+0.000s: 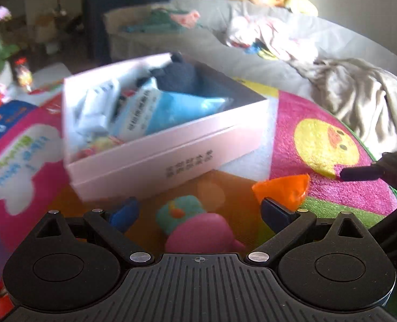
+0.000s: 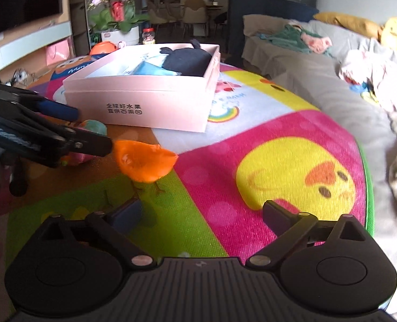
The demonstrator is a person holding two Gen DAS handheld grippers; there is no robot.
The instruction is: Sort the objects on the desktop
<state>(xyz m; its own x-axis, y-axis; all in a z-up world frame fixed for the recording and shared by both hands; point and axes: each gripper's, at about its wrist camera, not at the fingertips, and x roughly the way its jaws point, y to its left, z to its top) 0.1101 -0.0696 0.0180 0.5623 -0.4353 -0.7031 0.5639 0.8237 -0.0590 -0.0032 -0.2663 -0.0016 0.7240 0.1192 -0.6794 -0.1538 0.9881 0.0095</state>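
Pink box (image 1: 155,145), centre frame, holding packets and dark cloth.
Blue packet (image 1: 177,107) and dark cloth (image 1: 177,75) lie inside; orange toy (image 2: 144,163) sits on the mat (image 2: 279,139) below it; left gripper (image 1: 198,212) and right gripper (image 2: 201,212) both gape, nothing between.

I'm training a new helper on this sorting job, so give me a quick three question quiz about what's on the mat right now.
1. True or false: the pink box is empty.
2. Which lies nearer the left gripper: A the orange piece, B the pink and teal toy?
3. Fill in: both grippers' jaws are ____.

Key: 1 false, it holds a blue packet and a dark item; 2 B; 3 open, right gripper too.
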